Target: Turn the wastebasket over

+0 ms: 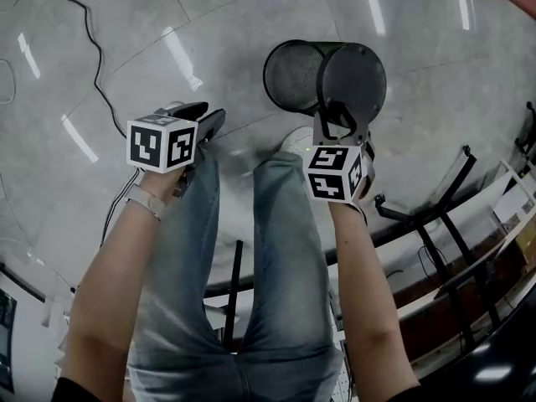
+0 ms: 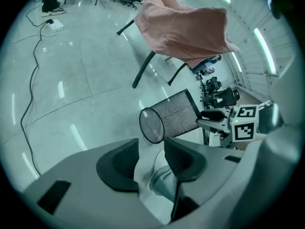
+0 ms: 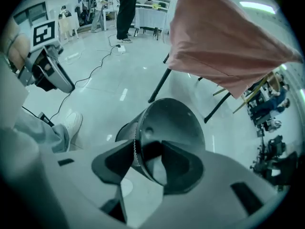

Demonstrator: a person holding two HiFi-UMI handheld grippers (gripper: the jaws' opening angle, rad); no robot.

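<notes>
Floor (image 1: 126,48): glossy and pale, with a cable (image 1: 88,65) trailing across it at left.

Wastebasket (image 1: 322,74): a black mesh cylinder with a solid base. It is tipped on its side just ahead of the person's feet, mouth to the left and base to the right. I cannot tell whether it touches the floor or hangs just clear of it. It looks light and fairly stiff. The thin mesh wall may give under a hard pinch, and the round, smooth body is likely to swivel about a single grip. The firmest holds look like the base edge and the mouth rim.

Right hand-held gripper (image 1: 339,126): pinching the base edge, with one jaw on the mesh side and the other on the base face.

Left hand-held gripper (image 1: 205,120): jaws spread with nothing between them, well apart from the basket, out toward its mouth side.
</notes>
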